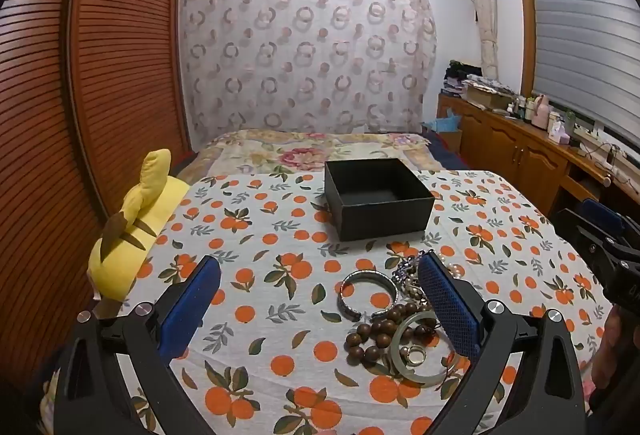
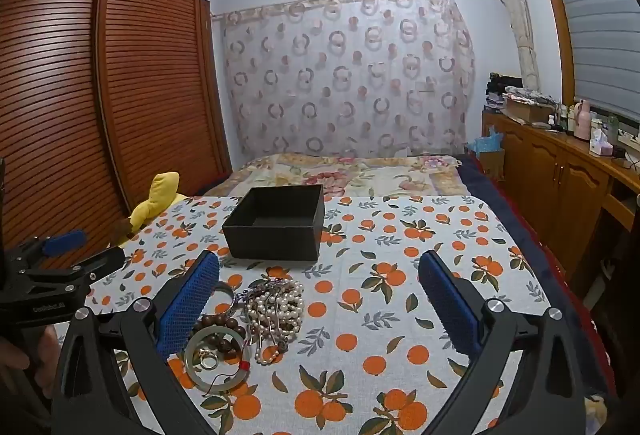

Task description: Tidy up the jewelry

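Note:
A pile of jewelry lies on an orange-print cloth (image 1: 280, 235): a silver cuff bangle (image 1: 366, 295), brown wooden beads (image 1: 374, 335), a pale green jade bangle (image 1: 416, 355) with a ring inside it, and pearl strands (image 2: 276, 305). An open, empty black box (image 1: 376, 197) stands behind the pile; it also shows in the right wrist view (image 2: 276, 223). My left gripper (image 1: 320, 295) is open above the cloth, its right finger over the pile. My right gripper (image 2: 320, 295) is open, with the pile by its left finger. Both are empty.
A yellow plush toy (image 1: 132, 223) lies at the cloth's left edge. A brown slatted wardrobe (image 1: 100, 75) stands to the left. A wooden cabinet (image 2: 560, 179) with clutter runs along the right wall. A flowered bedspread (image 2: 352, 171) lies behind the box.

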`<state>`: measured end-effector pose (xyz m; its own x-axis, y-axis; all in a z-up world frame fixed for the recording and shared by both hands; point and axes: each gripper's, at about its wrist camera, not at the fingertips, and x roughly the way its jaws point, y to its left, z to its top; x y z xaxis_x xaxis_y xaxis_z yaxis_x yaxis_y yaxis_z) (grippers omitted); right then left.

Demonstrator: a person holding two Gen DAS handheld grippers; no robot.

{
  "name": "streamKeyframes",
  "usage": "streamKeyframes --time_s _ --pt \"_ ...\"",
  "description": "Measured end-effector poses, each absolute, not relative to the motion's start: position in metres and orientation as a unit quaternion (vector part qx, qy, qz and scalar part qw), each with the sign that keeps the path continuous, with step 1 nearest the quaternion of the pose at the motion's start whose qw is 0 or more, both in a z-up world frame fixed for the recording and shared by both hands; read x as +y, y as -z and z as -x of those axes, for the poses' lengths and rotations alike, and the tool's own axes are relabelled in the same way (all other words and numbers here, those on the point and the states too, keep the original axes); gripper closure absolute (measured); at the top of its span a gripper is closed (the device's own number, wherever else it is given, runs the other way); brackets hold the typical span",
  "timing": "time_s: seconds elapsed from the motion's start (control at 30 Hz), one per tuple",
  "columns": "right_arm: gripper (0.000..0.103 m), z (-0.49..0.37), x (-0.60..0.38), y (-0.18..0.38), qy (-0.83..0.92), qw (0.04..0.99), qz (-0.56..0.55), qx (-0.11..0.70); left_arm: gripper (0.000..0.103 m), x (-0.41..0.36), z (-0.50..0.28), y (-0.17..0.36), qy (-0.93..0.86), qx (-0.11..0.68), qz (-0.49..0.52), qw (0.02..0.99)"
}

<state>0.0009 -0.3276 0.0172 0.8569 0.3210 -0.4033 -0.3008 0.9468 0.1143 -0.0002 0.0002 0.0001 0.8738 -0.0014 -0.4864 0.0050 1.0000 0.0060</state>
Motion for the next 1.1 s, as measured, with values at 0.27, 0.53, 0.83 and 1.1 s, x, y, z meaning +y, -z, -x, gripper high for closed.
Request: streamKeyframes --time_s 0.27,0.53,0.83,1.1 --pt "0.002 -0.0015 -0.3280 -0.0168 -0.161 0.963 -0.020 0.214 0.007 0.0001 0.0002 -0.0001 0.003 0.252 -0.004 0.968" --pt "0.002 -0.0012 -0.3278 -0.0174 -0.161 0.963 -0.023 0.215 0.007 0.0002 0.0050 -0.0023 0.003 0.249 -0.004 0.969" --pt "0.002 -0.0007 -0.3298 -0.0184 -0.162 0.963 -0.025 0.216 0.007 -0.0035 0.0036 -0.0034 0.003 0.247 -0.006 0.969" --pt "0.002 -0.0007 -0.3288 -0.0195 -0.160 0.963 -0.024 0.215 0.007 -0.0039 0.0038 -0.0036 0.003 0.246 -0.006 0.969"
